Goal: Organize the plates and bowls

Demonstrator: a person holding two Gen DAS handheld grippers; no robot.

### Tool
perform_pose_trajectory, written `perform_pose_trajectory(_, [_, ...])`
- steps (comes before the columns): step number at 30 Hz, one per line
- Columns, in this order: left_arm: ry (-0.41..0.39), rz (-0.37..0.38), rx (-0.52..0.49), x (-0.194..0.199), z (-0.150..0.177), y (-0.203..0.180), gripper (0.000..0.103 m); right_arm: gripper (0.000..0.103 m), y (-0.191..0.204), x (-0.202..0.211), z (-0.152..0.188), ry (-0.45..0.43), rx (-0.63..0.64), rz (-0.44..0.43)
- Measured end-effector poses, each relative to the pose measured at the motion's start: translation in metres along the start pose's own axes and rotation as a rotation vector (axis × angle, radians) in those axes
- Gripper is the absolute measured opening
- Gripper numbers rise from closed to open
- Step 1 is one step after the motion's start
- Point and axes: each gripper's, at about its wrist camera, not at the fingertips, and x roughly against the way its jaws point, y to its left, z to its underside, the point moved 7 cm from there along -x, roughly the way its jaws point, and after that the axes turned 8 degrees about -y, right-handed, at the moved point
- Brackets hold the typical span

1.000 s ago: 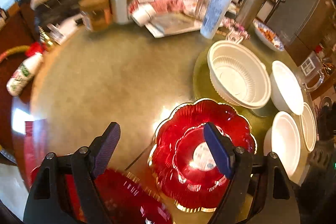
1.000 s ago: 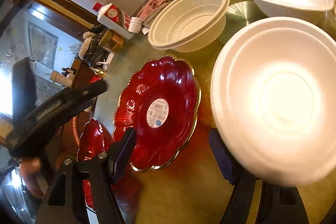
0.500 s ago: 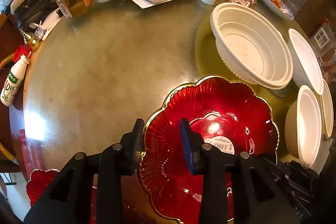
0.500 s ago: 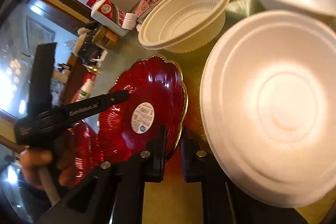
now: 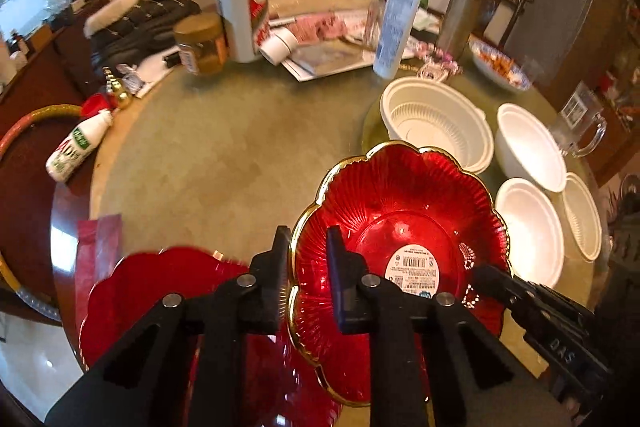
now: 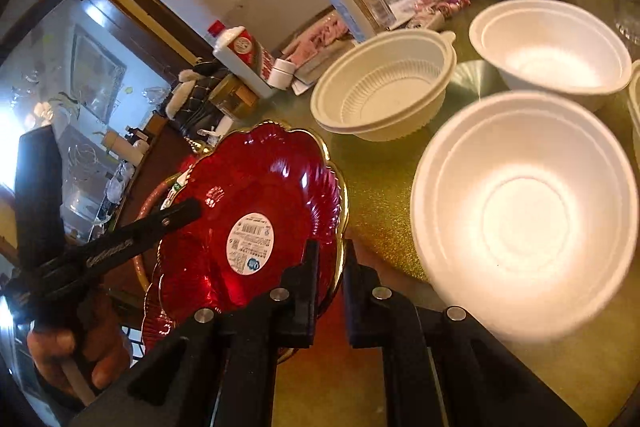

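Note:
A red scalloped plate (image 5: 400,211) with a gold rim and a white label is held from both sides, just above the table. My left gripper (image 5: 308,243) pinches its left rim, the jaws closing tight with the rim between the pads. My right gripper (image 6: 331,259) is shut on the opposite rim, and its tip shows in the left wrist view (image 5: 480,271). A second red plate (image 5: 160,287) lies lower left, partly under the first. White bowls stand to the right: a ribbed one (image 5: 436,123) and foam ones (image 5: 528,147) (image 5: 524,227). A hand (image 6: 72,347) holds the left gripper (image 6: 192,207).
At the back stand a white liquor bottle (image 5: 240,7), a jar (image 5: 200,43), a tube (image 5: 396,23), papers, a steel flask and a dish of food (image 5: 496,63). A glass mug (image 5: 580,123) is far right. A small bottle (image 5: 76,147) lies at the left table edge.
Both grippers went from wide open to shut on opposite rims of the red plate. The plate has since come up off the table and towards the second red plate.

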Motion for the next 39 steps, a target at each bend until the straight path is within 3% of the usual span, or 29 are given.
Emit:
perform_pose_trajectory(15, [-0.142, -0.06, 0.153, 0.059, 0.046, 0.018, 0.012, 0.012, 0.033, 0.029, 0.009, -0.032, 0.12, -0.051])
perform_pose_trajectory(39, [-0.193, -0.101, 0.254, 0.086, 0.075, 0.063, 0.013, 0.013, 0.084, 0.021, 0.03, 0.003, 0.232, -0.071])
